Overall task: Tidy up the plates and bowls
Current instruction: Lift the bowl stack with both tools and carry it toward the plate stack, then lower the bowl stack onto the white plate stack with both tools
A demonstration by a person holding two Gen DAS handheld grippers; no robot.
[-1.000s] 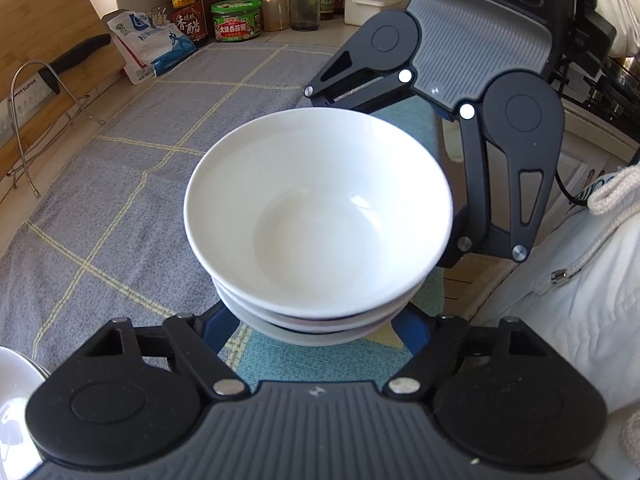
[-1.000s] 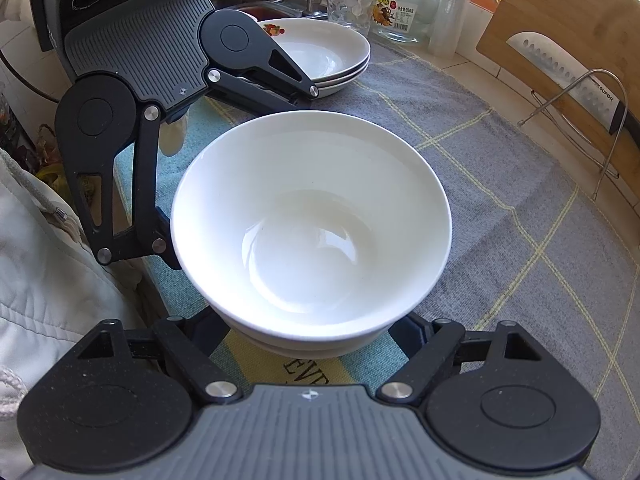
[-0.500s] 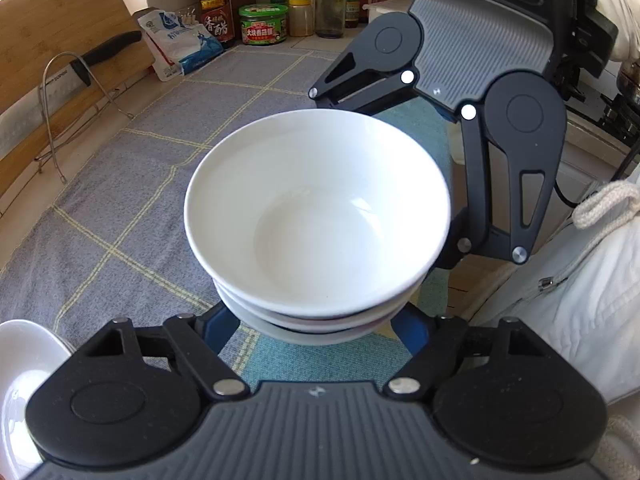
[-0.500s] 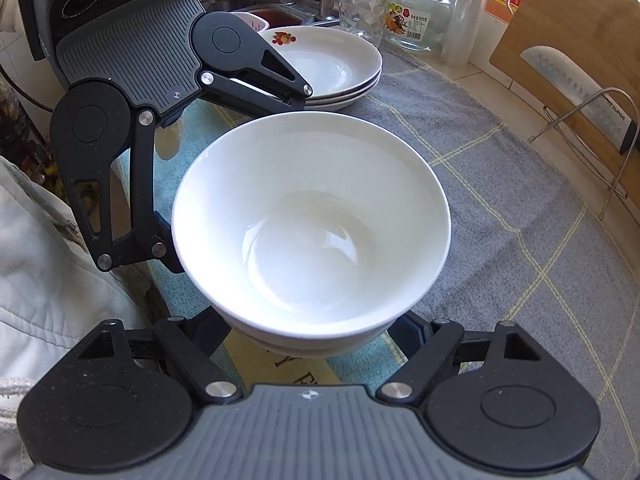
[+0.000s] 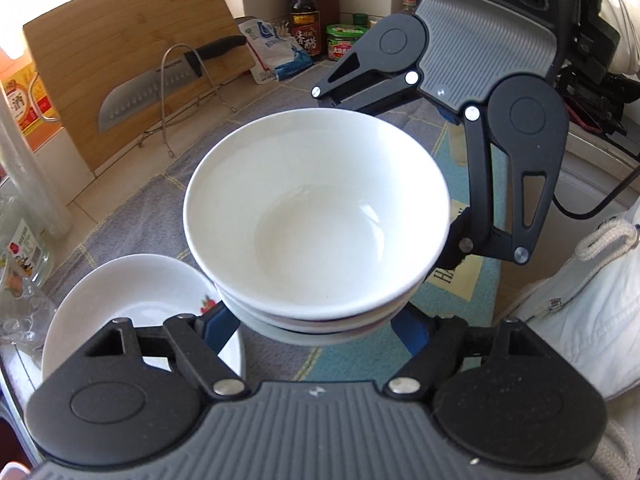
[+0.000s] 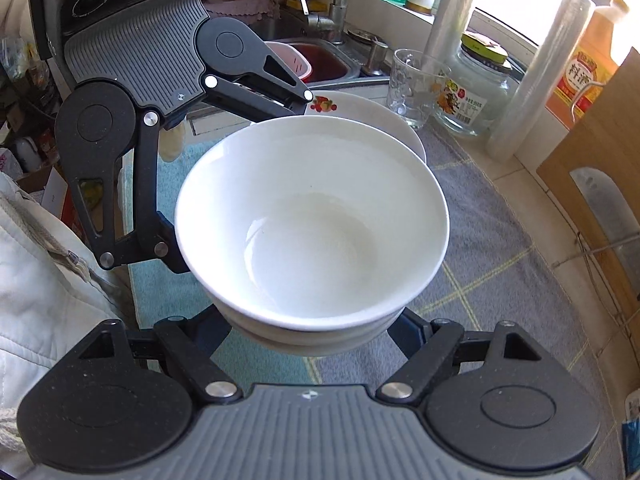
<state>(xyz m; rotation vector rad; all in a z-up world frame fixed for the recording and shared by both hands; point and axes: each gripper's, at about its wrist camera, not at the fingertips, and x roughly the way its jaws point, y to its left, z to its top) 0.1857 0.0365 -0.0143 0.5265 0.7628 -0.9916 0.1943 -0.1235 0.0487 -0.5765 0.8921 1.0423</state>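
A stack of white bowls (image 5: 316, 220) hangs above the grey checked cloth (image 5: 132, 220), carried between both grippers from opposite sides. My left gripper (image 5: 316, 322) is shut on the lower part of the stack, its blue fingers (image 5: 218, 326) pressed against the sides. Facing it, my right gripper (image 6: 316, 332) is shut on the same bowl stack (image 6: 312, 224). White plates with a fruit print (image 5: 132, 300) lie stacked just below and to the left in the left wrist view. In the right wrist view these plates (image 6: 376, 112) show behind the bowls' far rim.
A knife on a wire rack (image 5: 160, 80) leans against a wooden board (image 5: 120, 48). Bottles and jars (image 5: 304, 20) stand at the back. A glass (image 6: 412, 88), a jar (image 6: 476, 88) and a sink (image 6: 320, 64) lie beyond the plates. A person's white sleeve (image 6: 40, 312) is close.
Both grippers have carried the bowl stack across the cloth towards the plates and a little upward. The plates now sit right beside the bowls. Both grips are unchanged.
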